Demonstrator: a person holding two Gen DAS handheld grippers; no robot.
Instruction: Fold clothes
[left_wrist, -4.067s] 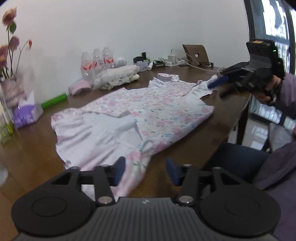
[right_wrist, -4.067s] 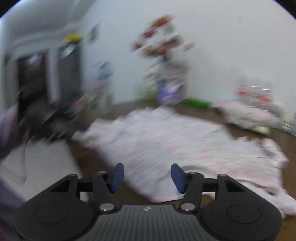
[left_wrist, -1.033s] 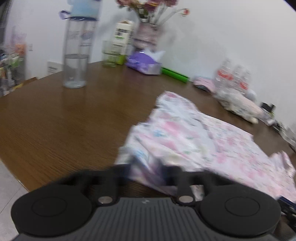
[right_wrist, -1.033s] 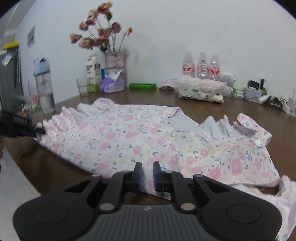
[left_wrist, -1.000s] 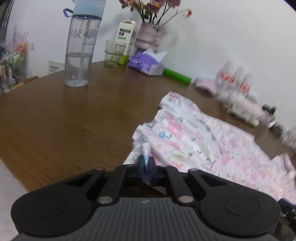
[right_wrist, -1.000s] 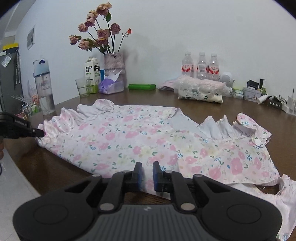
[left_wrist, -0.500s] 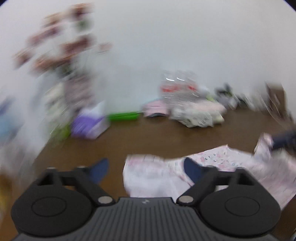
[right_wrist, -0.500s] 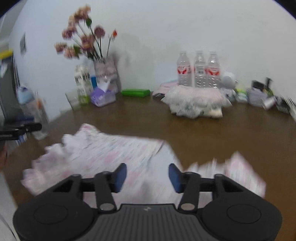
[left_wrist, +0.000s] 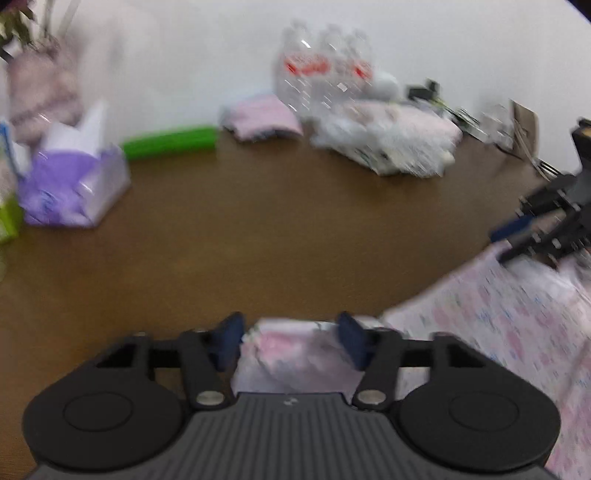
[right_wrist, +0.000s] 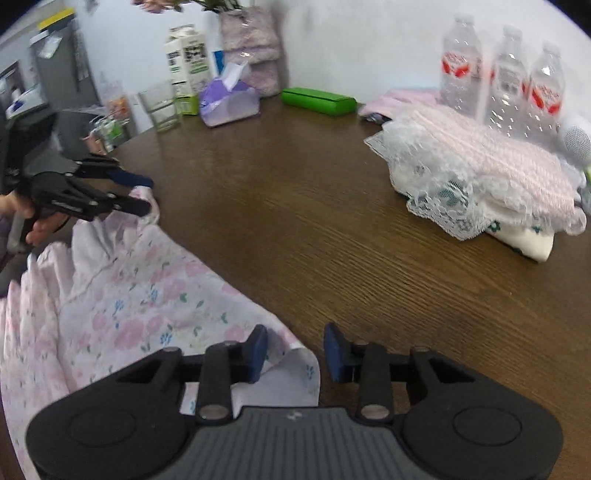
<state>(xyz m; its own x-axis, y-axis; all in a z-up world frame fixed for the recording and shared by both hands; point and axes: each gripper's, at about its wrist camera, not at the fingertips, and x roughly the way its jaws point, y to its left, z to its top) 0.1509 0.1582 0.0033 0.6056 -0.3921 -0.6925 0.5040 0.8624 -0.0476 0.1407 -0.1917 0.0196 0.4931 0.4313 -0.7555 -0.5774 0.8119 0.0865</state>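
1. A floral dress (right_wrist: 122, 306) in pale pink and white lies along the near edge of a brown wooden table (right_wrist: 332, 229), its ruffled hem toward the left side of the right wrist view.
2. The right gripper (right_wrist: 294, 352) is released, its blue pads spread apart; a folded-over corner of the dress lies just under and beside its left pad, not pinched.
3. The left gripper (left_wrist: 290, 341) is also released, pads wide apart, with a bunched bit of the dress below the gap between them (this view is blurred).
4. From the right wrist view, the left gripper shows at far left with its tips parted, just over the ruffled edge, and a hand (right_wrist: 40, 225) grips its handle.
5. From the left wrist view, the right gripper shows at the far right edge, above the dress.
6. At the back of the table stand three water bottles (right_wrist: 506, 70), with a lacy pink and white pile of clothes (right_wrist: 480, 177) in front of them.
7. Further left along the wall are a green box (right_wrist: 317, 99), a purple tissue pack (right_wrist: 229, 98), a milk carton (right_wrist: 188, 66), a glass (right_wrist: 160, 105) and a vase (right_wrist: 255, 55).
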